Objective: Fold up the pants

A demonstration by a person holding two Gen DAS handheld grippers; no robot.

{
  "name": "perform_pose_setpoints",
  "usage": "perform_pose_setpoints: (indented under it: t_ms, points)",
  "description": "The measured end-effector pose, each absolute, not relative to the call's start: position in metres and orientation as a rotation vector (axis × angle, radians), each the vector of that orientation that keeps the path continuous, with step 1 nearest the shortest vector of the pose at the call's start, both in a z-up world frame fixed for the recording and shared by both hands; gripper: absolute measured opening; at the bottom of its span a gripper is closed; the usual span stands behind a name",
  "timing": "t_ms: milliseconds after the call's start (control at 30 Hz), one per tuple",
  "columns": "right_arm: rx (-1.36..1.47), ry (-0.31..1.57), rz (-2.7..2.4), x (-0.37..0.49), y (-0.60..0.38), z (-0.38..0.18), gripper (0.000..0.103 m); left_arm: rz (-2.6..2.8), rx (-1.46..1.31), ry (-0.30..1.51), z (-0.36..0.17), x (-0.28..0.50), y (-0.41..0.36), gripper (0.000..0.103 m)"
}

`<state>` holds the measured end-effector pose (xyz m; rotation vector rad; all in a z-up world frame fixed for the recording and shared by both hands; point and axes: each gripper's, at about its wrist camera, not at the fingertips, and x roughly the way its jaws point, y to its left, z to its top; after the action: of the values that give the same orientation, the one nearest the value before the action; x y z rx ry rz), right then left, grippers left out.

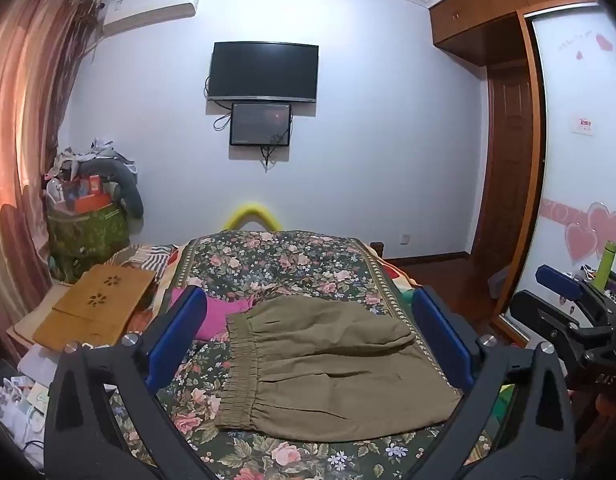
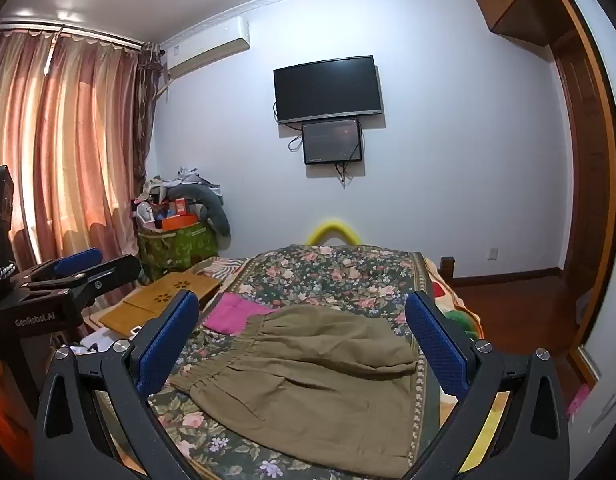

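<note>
Bedroom walls painted pale lilac close in a bed (image 1: 292, 252) spread with a dark floral cover. Both grippers hang above it, gripping nothing. The left gripper (image 1: 308, 320) has its blue-padded fingers (image 1: 180, 336) spread wide, and the right gripper (image 2: 304, 332) holds its fingers (image 2: 436, 344) just as far apart. Between each pair of fingers lie the olive-green cotton pants (image 1: 332, 364), folded into a compact block flat on the cover, their gathered elastic waistband toward the left finger. Just past the left fingertip, a bright pink cloth (image 1: 224, 316) peeks out from behind the waistband. Further out on the left finger's side sits a tan wooden board with flower cut-outs (image 1: 104, 300), then a green patterned bag heaped with clutter (image 1: 88, 232) against pink striped curtains (image 2: 68, 140). Straight ahead beyond the fingertips, a black wall-mounted television (image 1: 264, 72) hangs over a smaller dark screen (image 1: 260, 124). Beyond the right finger stands a brown wooden wardrobe (image 1: 504, 128).
</note>
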<state>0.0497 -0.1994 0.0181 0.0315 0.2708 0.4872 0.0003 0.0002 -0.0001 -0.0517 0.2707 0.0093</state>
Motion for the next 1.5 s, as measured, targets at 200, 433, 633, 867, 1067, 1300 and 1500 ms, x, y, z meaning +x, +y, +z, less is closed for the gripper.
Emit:
perform_pose_setpoints:
  t_ms: [200, 433, 633, 867, 1067, 1300, 1500]
  points:
    - [0.037, 0.274, 0.486, 0.050, -0.200, 0.019, 0.102, 0.011, -0.021, 0.272, 0.001, 0.001, -0.005, 0.103]
    - [0.032, 0.273, 0.483, 0.051, -0.195, 0.007, 0.102, 0.001, -0.053, 0.276, 0.001, 0.001, -0.002, 0.103]
    - [0.037, 0.284, 0.474, 0.052, -0.197, 0.012, 0.102, 0.005, -0.049, 0.277, 0.001, 0.002, -0.003, 0.103]
    - [0.037, 0.288, 0.475, 0.052, -0.198, 0.012, 0.102, 0.004, -0.054, 0.278, -0.001, 0.003, -0.002, 0.103]
    - [0.036, 0.291, 0.474, 0.052, -0.198, 0.012, 0.102, 0.011, -0.055, 0.282, -0.002, 0.005, -0.001, 0.103]
    - [0.036, 0.292, 0.475, 0.053, -0.198, 0.012, 0.102, 0.007, -0.060, 0.282, -0.003, 0.005, -0.002, 0.103]
    - [0.037, 0.294, 0.476, 0.053, -0.198, 0.012, 0.102, 0.004, -0.058, 0.278, -0.002, 0.006, -0.002, 0.103]
